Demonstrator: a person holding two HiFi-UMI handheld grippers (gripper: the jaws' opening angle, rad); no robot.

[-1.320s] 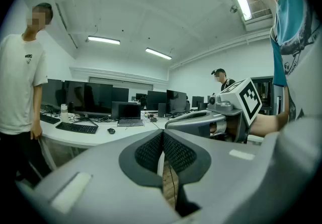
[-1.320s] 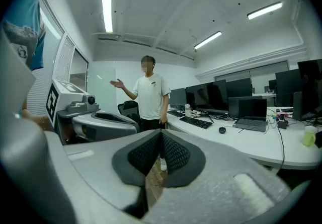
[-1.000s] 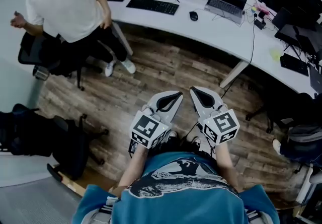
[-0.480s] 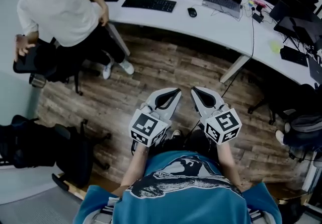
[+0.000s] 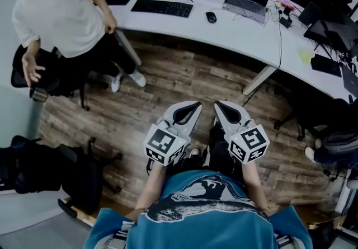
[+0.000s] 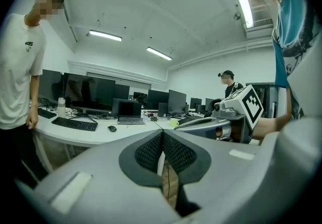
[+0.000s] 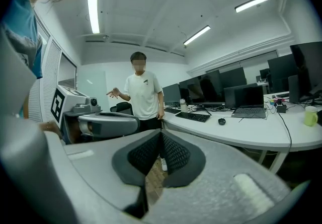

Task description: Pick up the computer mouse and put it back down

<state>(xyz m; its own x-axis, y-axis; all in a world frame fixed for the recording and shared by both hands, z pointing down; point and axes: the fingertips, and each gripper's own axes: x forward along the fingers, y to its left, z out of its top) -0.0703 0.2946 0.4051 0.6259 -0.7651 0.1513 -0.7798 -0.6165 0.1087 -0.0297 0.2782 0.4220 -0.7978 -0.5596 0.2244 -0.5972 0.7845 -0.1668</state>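
Head view: left gripper [image 5: 196,106] and right gripper [image 5: 218,104], fingers clenched empty, above open floor [image 5: 184,77]; mouse [image 5: 211,17] seemingly back from desk [image 5: 235,34] edge

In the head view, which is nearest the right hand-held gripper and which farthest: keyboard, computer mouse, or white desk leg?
1. White desk leg, on the floor just ahead, to the right.
2. Computer mouse, on the desk, roughly straight ahead.
3. Keyboard, farther along the desk to the left.
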